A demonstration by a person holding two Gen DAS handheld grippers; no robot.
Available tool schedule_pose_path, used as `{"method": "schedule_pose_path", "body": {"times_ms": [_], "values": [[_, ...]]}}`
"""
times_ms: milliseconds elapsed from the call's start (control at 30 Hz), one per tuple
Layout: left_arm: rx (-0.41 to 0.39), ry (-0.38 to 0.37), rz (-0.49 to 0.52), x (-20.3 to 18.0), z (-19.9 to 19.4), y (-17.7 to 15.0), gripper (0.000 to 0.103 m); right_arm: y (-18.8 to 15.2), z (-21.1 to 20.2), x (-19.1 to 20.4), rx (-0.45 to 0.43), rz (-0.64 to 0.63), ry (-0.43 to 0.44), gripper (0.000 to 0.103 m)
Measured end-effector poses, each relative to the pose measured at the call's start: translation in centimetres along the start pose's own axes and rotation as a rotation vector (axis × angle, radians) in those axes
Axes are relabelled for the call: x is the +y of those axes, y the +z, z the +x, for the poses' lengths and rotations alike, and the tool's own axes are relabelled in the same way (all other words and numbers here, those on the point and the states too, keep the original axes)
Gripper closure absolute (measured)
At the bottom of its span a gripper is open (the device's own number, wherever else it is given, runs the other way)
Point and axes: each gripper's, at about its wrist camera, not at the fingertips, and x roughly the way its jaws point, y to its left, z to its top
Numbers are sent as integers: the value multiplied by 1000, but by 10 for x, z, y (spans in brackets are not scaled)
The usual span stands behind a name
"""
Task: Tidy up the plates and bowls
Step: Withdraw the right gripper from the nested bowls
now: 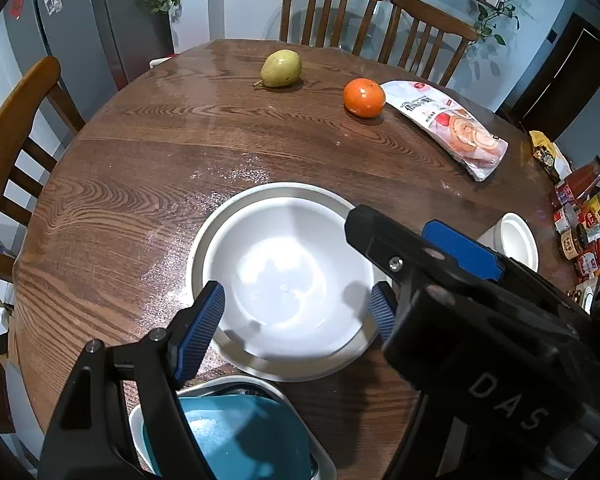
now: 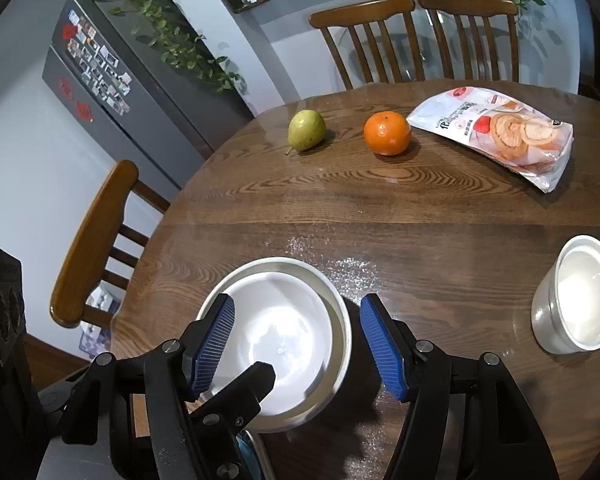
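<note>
- Release is the step in hand, by the look of it: the white bowl [image 1: 284, 280] sits nested in a larger bowl [image 1: 198, 248] on the tabletop [image 1: 140, 160].
- To do it well, each tool should lift straight up and clear the rim without nudging the stack.
- The left tool [image 1: 298, 306] stands apart, its pads flanking the white bowl without pressing.
- The right tool [image 2: 298, 344] is apart too, straddling the stack's right rim.
- A white cup [image 2: 576, 300] waits well to the right; a blue bowl [image 1: 236, 436] lies near.

A bowl [image 1: 284, 280] sits in a plate [image 1: 198, 248]; pear [image 1: 281, 69] and orange [image 1: 364, 97] lie behind.
</note>
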Motion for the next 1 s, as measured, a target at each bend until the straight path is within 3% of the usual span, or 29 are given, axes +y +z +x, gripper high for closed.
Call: {"method": "schedule_pose_path", "body": {"times_ms": [300, 433, 1000], "values": [[-15, -15, 8, -3, -5, -1, 28, 1, -7, 1, -11, -11, -4, 35], [-25, -24, 10, -4, -8, -2, 28, 0, -11, 1, -20, -13, -7, 28], [-86, -49, 19, -10, -27, -6, 28, 0, -31, 5, -62, -29, -13, 22]]}}
